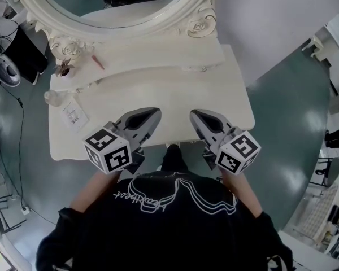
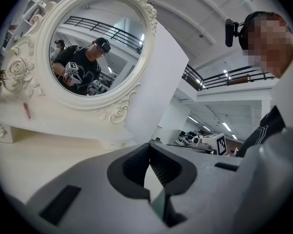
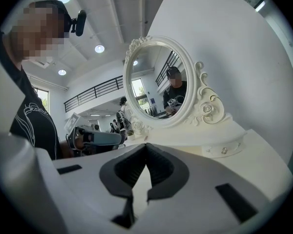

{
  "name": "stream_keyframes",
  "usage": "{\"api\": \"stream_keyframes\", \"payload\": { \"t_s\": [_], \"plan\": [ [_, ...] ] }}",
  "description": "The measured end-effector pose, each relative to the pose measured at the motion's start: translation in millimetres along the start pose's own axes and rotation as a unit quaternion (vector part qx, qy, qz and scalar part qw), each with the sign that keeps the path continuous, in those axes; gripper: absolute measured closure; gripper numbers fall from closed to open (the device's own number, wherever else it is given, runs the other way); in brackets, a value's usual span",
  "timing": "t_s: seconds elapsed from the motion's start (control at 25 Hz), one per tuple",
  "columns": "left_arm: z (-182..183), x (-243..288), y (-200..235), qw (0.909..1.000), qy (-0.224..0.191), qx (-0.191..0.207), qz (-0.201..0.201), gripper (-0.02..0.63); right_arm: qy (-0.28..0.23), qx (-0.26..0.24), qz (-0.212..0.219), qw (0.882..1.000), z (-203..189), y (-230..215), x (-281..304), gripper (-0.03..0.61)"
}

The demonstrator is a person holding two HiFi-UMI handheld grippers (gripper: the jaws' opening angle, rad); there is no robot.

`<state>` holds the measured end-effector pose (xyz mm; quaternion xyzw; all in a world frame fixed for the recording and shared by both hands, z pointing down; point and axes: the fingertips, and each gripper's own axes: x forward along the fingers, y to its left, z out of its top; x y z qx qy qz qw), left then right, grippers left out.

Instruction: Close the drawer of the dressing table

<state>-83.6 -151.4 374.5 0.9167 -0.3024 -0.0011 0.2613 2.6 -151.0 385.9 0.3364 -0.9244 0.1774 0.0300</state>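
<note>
Head view: white dressing table w/ cream worktop (image 1: 175, 89); ornate white oval mirror (image 1: 130, 4) along back edge. The left gripper (image 1: 154, 113) and right gripper (image 1: 195, 113) sit side by side over front edge near its middle, apart, both aimed at mirror. The drawer is under the front edge btwn the two. Only a small pale bit (image 1: 177, 145) shows there; front hidden from above, can't tell how far in it sits. Back-left corner: small potted plant (image 1: 64, 69), pink stick (image 1: 98, 62) just beside. Along left edge: clear glass bottle (image 1: 52, 97), white printed card (image 1: 74, 115).

Left gripper view: dark grey fingers (image 2: 132, 167) closed tip to tip, nothing btwn them. Worktop below, mirror ahead-left w/ a person in a black top reflected.

Right gripper view: fingers (image 3: 163, 167) likewise pressed together, empty. Mirror ahead; small knobs (image 3: 224, 150) on raised shelf at its foot. Other gripper visible off to the left.
</note>
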Motion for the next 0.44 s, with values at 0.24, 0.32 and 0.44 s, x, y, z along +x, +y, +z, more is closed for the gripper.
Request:
{"api": "stream_keyframes", "payload": {
  "t_s": [0.24,0.32,0.44],
  "plan": [
    [-3.7,-3.5,-0.1,1.0,0.003,0.005,0.005,0.609,0.004,-0.001,0.009,1.0,-4.0,6.0,3.2,0.575],
    [-3.7,-4.9,-0.8,1.0,0.004,0.005,0.006,0.609,0.005,-0.001,0.009,1.0,-3.7,7.2,3.0,0.575],
    [-4.0,-7.4,-2.2,0.9999,0.005,0.006,0.007,0.609,0.005,-0.001,0.01,1.0,-3.0,9.4,2.2,0.575]
  ]
}}
